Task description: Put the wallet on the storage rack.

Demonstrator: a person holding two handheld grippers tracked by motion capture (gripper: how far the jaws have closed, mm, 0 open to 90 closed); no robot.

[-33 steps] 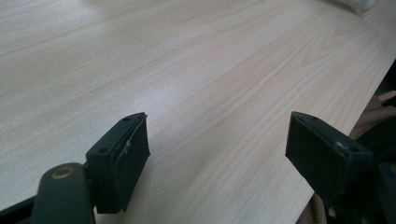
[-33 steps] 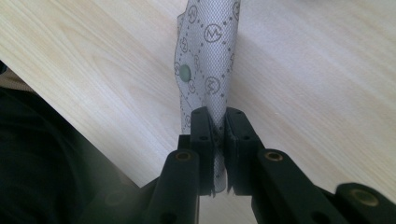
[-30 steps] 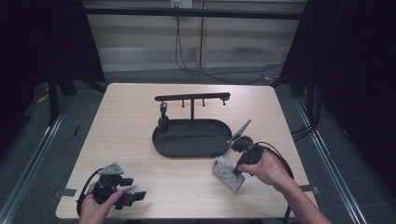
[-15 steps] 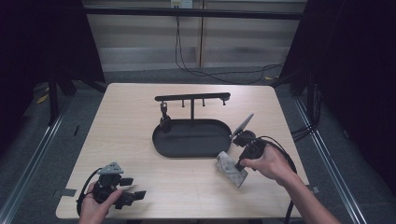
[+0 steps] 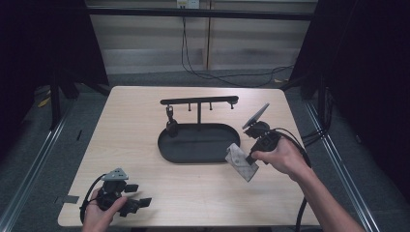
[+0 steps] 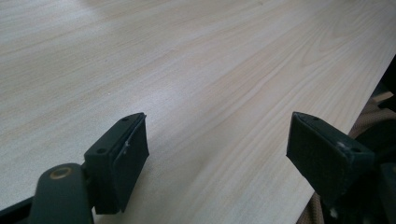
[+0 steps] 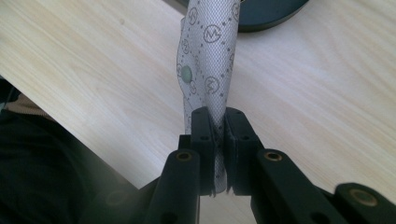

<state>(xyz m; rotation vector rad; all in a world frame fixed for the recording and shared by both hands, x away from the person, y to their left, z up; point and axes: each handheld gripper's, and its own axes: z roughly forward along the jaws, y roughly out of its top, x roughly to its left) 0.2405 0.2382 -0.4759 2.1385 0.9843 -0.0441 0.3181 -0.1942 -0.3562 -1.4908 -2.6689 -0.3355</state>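
**Pouch held by one edge, hanging near the tray**

High view: the right tongs (image 5: pixel 247 159) hold a grey patterned pouch (image 5: pixel 241 162) above the counter (image 5: pixel 121 140), just beside the black tray (image 5: pixel 193 157) of the hook stand (image 5: pixel 199 101). The left tongs (image 5: pixel 138 203) rest near the counter's front edge.

Left gripper view: the left tongs (image 6: pixel 217 158) gape wide over bare wood, holding nothing.

Right gripper view: the right tongs (image 7: pixel 219 140) pinch only the pouch's (image 7: pixel 208 56) edge. I judge it could slip out, or swing and catch the tray rim.
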